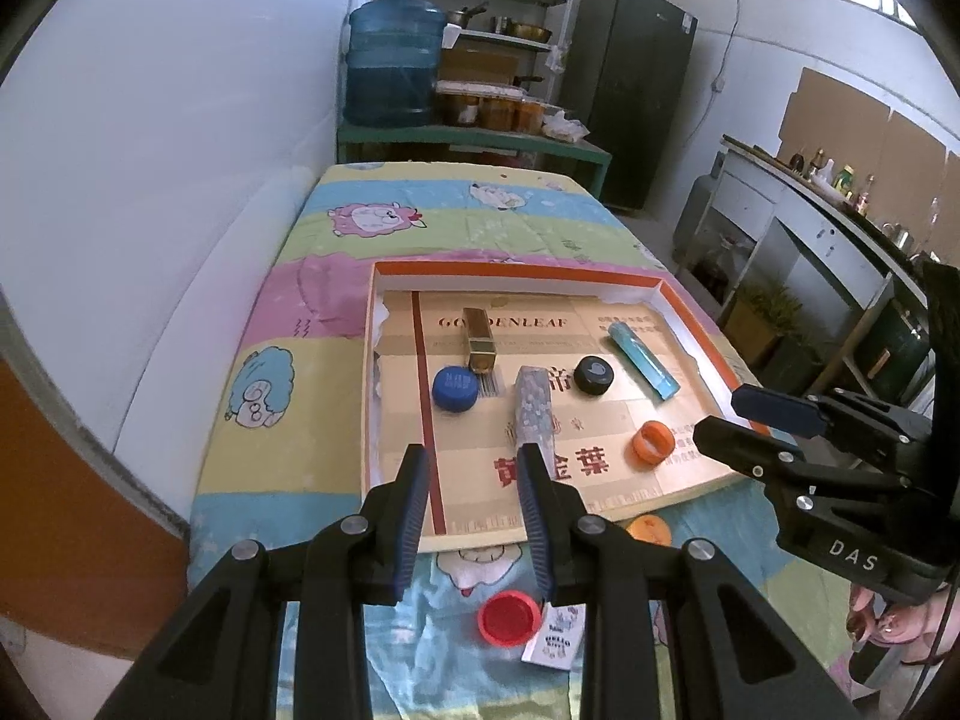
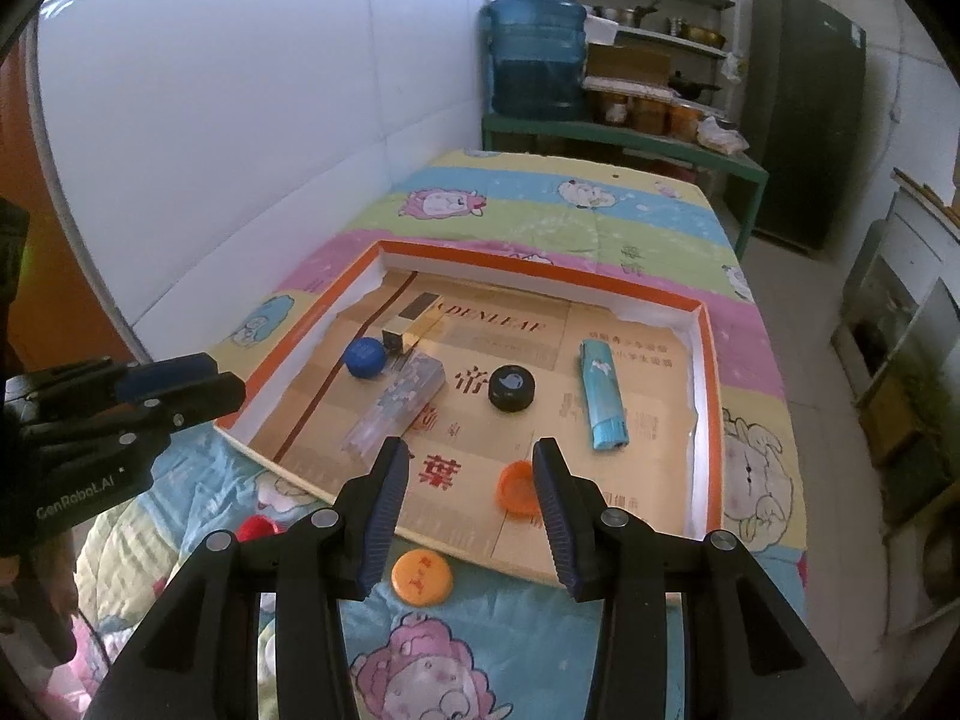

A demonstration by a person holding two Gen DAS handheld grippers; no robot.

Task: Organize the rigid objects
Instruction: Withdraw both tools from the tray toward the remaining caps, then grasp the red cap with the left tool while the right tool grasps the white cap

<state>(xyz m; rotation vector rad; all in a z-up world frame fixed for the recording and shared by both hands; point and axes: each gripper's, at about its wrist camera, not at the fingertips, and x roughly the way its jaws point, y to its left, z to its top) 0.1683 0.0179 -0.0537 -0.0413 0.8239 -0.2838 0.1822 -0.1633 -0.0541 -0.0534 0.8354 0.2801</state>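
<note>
Cartoon-print quilt (image 2: pixel 600 204) over a table. Outside the orange-rimmed tray (image 2: pixel 711 396): flat orange cap (image 2: pixel 421 577) just below-left of the right gripper (image 2: pixel 474 516), nearer it; red cap (image 1: pixel 507 617) under the left gripper (image 1: pixel 477 516). Both sets of jaws apart, empty.

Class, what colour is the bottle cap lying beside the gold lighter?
Blue bottle cap, clearest in the left wrist view.

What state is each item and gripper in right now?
left gripper: jaws open, empty
right gripper: jaws open, empty
tray: open-topped, on the quilt
blue cap: in tray
black cap: in tray
gold box: lying in tray
orange cap: in tray
flat orange lid: on quilt, outside tray
red cap: on quilt, outside tray
</note>
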